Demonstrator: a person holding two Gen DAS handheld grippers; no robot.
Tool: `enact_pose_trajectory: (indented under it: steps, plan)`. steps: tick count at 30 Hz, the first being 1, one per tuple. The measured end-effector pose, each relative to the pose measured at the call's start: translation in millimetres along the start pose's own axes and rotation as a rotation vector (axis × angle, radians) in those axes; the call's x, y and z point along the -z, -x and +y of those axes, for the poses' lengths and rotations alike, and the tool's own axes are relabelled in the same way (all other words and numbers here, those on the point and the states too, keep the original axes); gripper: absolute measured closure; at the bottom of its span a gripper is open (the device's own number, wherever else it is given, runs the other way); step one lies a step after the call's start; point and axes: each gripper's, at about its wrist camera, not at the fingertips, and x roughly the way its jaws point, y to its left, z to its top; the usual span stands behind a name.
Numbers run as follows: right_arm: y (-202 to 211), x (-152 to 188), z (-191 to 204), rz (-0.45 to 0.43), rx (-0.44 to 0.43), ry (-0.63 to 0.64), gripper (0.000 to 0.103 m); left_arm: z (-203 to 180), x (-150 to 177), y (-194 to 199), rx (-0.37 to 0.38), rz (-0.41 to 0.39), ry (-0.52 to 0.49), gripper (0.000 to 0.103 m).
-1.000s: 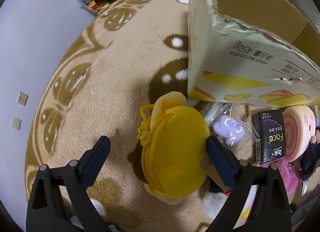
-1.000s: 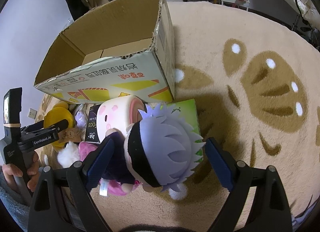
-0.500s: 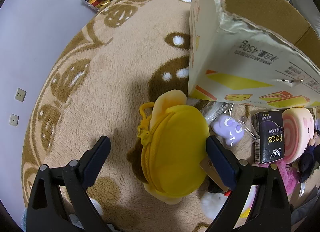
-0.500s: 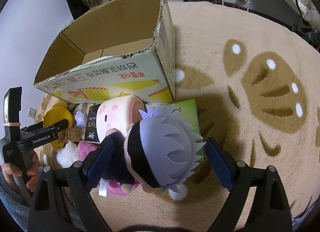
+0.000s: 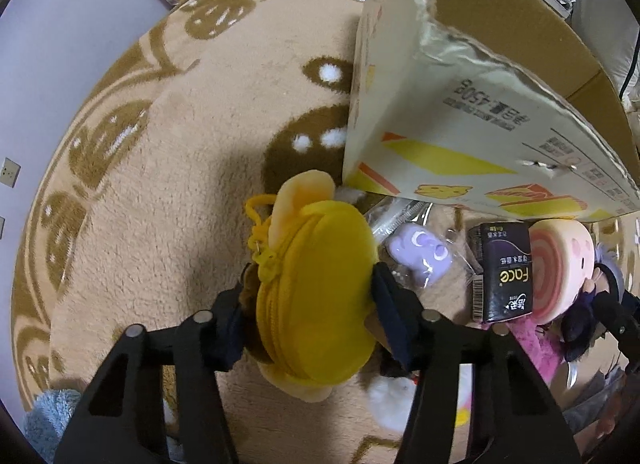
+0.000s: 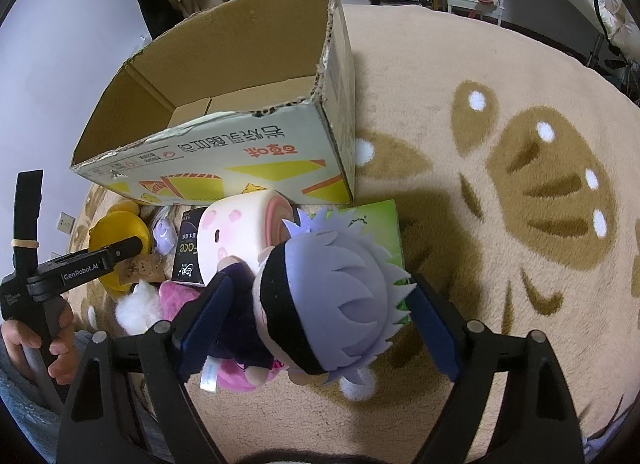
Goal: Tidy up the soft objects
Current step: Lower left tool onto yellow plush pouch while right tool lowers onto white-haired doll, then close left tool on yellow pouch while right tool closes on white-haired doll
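My left gripper (image 5: 310, 316) is shut on a round yellow plush pouch (image 5: 316, 296) that lies on the rug next to an open cardboard box (image 5: 460, 124). The pouch (image 6: 120, 232) and the left gripper (image 6: 100, 260) also show at the left of the right wrist view. My right gripper (image 6: 320, 316) is open, its jaws on either side of a plush doll with lavender hair and a black blindfold (image 6: 336, 296). The doll lies over a green box (image 6: 372, 216) in front of the cardboard box (image 6: 240, 104).
Between the two toys lie a small purple toy in a clear bag (image 5: 420, 252), a black tissue pack (image 5: 504, 272), a pink roll-cake plush (image 5: 560, 264), a pink plush (image 6: 176, 292) and white fluff (image 6: 140, 304). A beige patterned rug (image 6: 520, 184) spreads to the right.
My left gripper has closed from wide open onto the yellow pouch. My right gripper stays open around the doll and has hardly moved.
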Motion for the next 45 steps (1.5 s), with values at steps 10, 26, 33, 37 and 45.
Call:
enact_pose_trajectory:
  steps: [10, 26, 33, 37, 45]
  plan:
    - [4, 0, 2, -0.014, -0.013, 0.018, 0.023, -12, 10, 15, -0.065, -0.050, -0.051, 0.055]
    - [15, 0, -6, -0.053, 0.009, 0.012, 0.038, -15, 26, 42, -0.120, -0.124, -0.050, 0.055]
    - [20, 0, -3, -0.077, 0.003, 0.023, 0.039, -21, 31, 50, -0.165, -0.148, -0.080, 0.058]
    - [31, 1, 0, -0.135, 0.020, 0.035, 0.039, -25, 35, 63, -0.182, -0.194, -0.091, 0.058]
    - [63, 4, 5, -0.283, 0.033, 0.053, 0.039, -30, 47, 97, -0.187, -0.316, -0.106, 0.058]
